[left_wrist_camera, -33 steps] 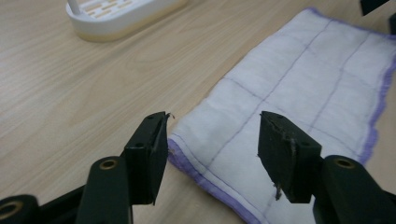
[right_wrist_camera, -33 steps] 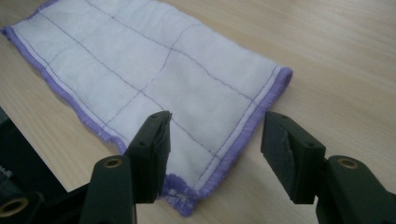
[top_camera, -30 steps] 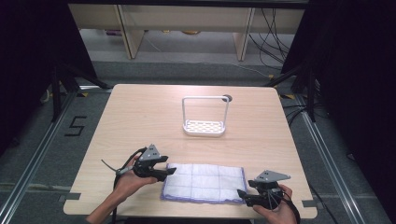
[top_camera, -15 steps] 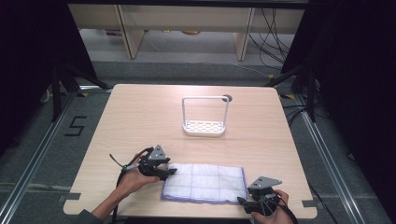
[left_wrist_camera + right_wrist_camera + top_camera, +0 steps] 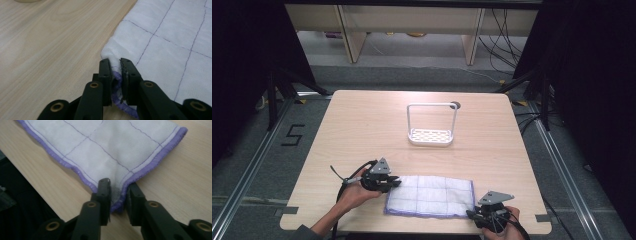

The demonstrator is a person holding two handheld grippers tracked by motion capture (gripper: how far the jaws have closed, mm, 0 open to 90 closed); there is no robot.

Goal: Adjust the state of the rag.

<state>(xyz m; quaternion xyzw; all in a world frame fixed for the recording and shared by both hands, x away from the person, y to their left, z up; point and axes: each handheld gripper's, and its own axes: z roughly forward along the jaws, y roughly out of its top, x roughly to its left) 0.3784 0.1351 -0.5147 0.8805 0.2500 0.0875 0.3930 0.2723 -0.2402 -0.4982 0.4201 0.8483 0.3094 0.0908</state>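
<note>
Pale wood grain is running across the table [image 5: 362, 130], which is standing on a grey floor between dark curtains, with shelving legs and loose cables lying beyond its far edge. Near the table's middle a white wire rack [image 5: 432, 125] is standing upright, well apart from the work.

Along the near edge a white cloth [image 5: 430, 195] with purple stitching and a purple hem is lying flat, and both tools are working at its corners. The left gripper [image 5: 115, 65] is pinching the cloth's left corner, its jaws nearly together with a fold of fabric bunching between them. The right gripper [image 5: 118, 187] is closing on the near right corner, the hem sitting between its 2 jaws, which are standing a little wider; whether they are clamping firmly yet is hard to judge.

The step in hand looks like taking both corners for a lift or a fold. To do it well, the right jaws should be squeezing fully onto the hem before any pull, since a shallow bite on a corner is likely to slip. Both hands should then be rising together and evenly, keeping the cloth taut between them and clear of the rack.
</note>
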